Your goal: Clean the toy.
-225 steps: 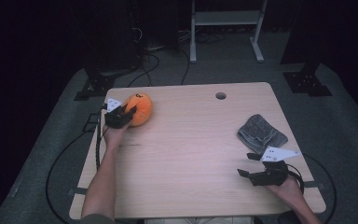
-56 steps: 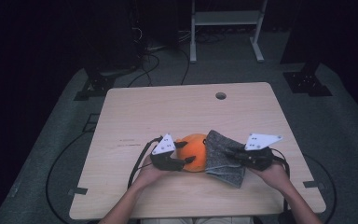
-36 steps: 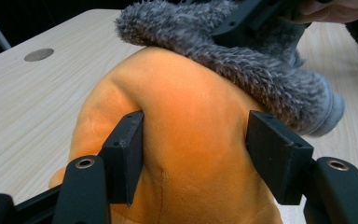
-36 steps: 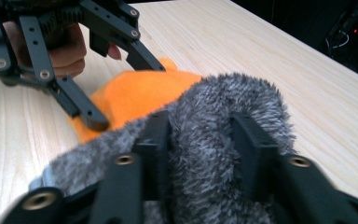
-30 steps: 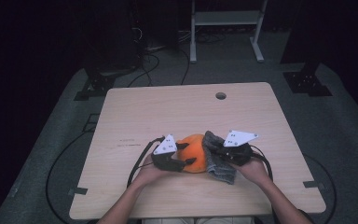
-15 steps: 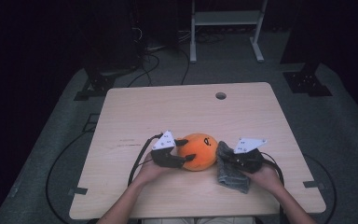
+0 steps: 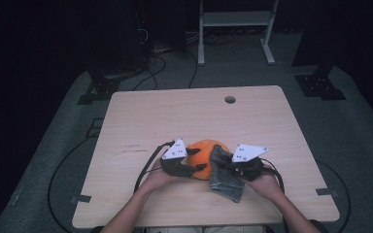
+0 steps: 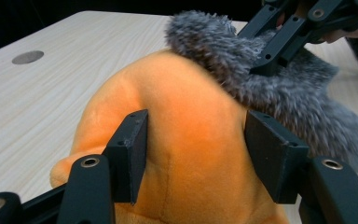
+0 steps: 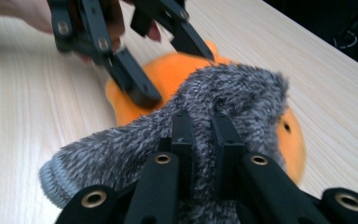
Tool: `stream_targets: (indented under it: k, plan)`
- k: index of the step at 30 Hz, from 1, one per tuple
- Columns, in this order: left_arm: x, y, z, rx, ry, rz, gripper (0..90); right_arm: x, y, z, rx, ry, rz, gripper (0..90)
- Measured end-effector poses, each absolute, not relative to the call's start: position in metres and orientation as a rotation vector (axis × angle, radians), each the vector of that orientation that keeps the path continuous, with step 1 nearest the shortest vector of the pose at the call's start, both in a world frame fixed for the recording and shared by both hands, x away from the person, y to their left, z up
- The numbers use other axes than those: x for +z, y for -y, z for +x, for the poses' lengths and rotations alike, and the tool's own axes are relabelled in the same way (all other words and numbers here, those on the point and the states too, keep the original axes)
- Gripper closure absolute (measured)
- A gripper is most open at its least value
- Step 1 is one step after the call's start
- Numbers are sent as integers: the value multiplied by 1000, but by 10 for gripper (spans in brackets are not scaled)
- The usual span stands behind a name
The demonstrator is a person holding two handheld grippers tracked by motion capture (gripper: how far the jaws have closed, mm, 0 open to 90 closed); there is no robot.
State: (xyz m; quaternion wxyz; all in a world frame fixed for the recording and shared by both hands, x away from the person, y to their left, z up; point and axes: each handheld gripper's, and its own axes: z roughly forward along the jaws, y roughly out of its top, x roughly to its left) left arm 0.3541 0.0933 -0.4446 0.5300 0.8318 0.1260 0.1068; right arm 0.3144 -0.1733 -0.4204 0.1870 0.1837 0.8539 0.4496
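An orange plush toy [image 7: 205, 150] sits on the wooden table [image 7: 175, 111], near its front middle. My left gripper [image 7: 196, 167] has it from the left. In the left gripper view the plush [image 8: 191, 154] lies between both pads [image 8: 130, 154], which press on it; these jaws have just been closing. My right gripper [image 7: 226, 167] is shut on a grey fuzzy sock [image 7: 223, 182]. The sock [image 9: 135, 140] is pinched between the jaws of the right gripper [image 9: 203, 121], and its far end drapes over the plush [image 9: 168, 74].
A round cable hole [image 7: 230, 99] is in the table's far side. On the floor beyond stand a white frame [image 7: 233, 29] and dark stand bases [image 7: 320, 85], with cables [image 7: 150, 68] lying around. The wood around the two hands is bare.
The right gripper has carried the sock left, from beside the plush onto its right side. The left hand and the plush have stayed put.
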Motion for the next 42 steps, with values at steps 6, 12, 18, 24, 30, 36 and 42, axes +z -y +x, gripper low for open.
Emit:
stream_targets:
  k: [6, 12, 18, 24, 30, 36, 42]
  plan:
    - [-444, -92, 354, 261, -295, 1982, 411, -435, 207, 316, 1163, -2422, 625, 812]
    - [-444, -89, 351, 259, -236, 1985, 432, -423, 210, 314, 1319, -2387, 622, 811]
    - [-443, -88, 348, 287, -206, 2002, 444, -415, 185, 321, 1335, -2378, 556, 809]
    - [-445, -91, 354, 249, -240, 1981, 444, -426, 201, 324, 1268, -2388, 631, 810]
    - [-445, -88, 354, 263, -262, 1978, 447, -428, 207, 311, 1241, -2373, 632, 810]
    - [-434, -91, 352, 270, -251, 1969, 307, -426, 184, 308, 1241, -2406, 557, 811]
    - [-434, -107, 360, 240, -325, 1935, 362, -432, 199, 313, 1225, -2404, 643, 810]
